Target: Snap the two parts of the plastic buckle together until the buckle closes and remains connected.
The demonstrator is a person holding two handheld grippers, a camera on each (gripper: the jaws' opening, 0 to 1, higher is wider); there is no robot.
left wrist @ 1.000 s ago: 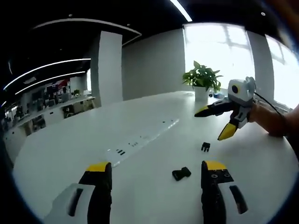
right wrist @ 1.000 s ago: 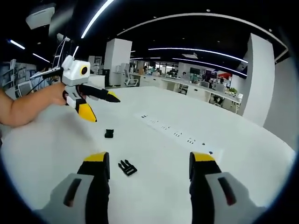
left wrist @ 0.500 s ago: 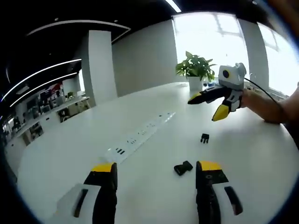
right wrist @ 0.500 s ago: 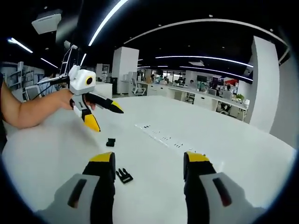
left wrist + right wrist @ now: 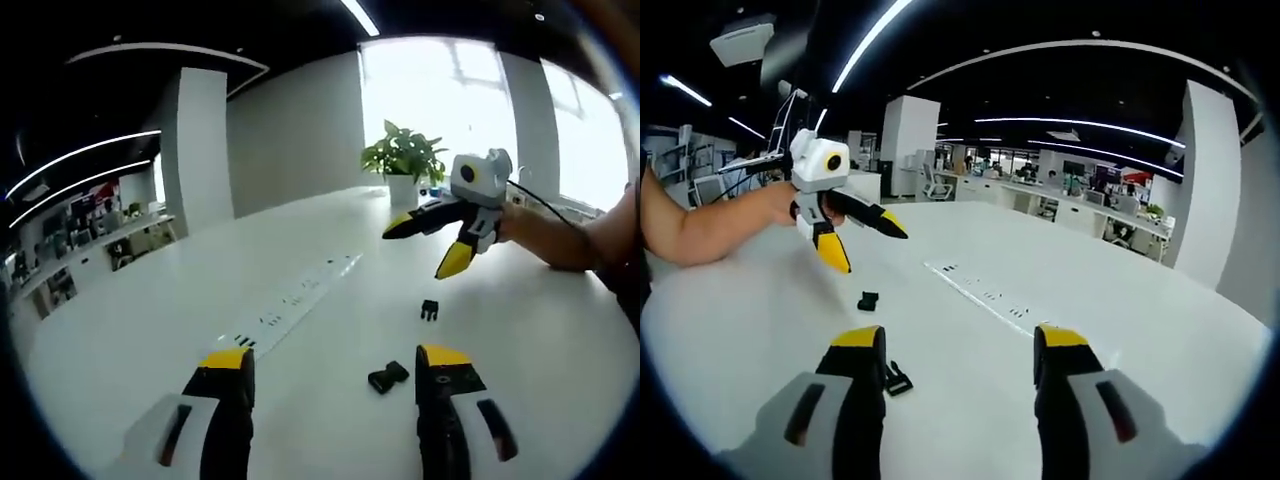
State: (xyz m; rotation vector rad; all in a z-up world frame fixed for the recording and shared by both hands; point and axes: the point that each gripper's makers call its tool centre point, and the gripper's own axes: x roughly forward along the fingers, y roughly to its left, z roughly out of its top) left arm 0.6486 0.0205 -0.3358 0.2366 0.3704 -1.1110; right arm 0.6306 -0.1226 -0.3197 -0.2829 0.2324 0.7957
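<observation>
**Closing in on two loose buckle halves**

Both buckle pieces are lying apart on the white tabletop (image 5: 120,330), so the step in hand looks like the approach before the first pick-up. To do it well, each hand-held gripper should be coming down squarely over its own piece, pinching it by the flat sides so the mating end is left free, with the prongs of one piece lined up on the mouth of the other before any pushing.

In the left gripper view, the left hand-held gripper (image 5: 335,372) is standing wide open, holding nothing and touching nothing; the socket half (image 5: 388,377) is lying between its jaws, just beside the right-hand one. Farther on, the pronged half (image 5: 430,310) is resting under the right hand-held gripper (image 5: 425,247), whose yellow-tipped jaws are spread and empty.

In the right gripper view, the left hand-held gripper (image 5: 865,246) is hovering open above the socket half (image 5: 869,301). The right hand-held gripper (image 5: 960,345) is gaping empty, the pronged half (image 5: 897,378) lying close against its left jaw; whether they are touching I cannot tell.
</observation>
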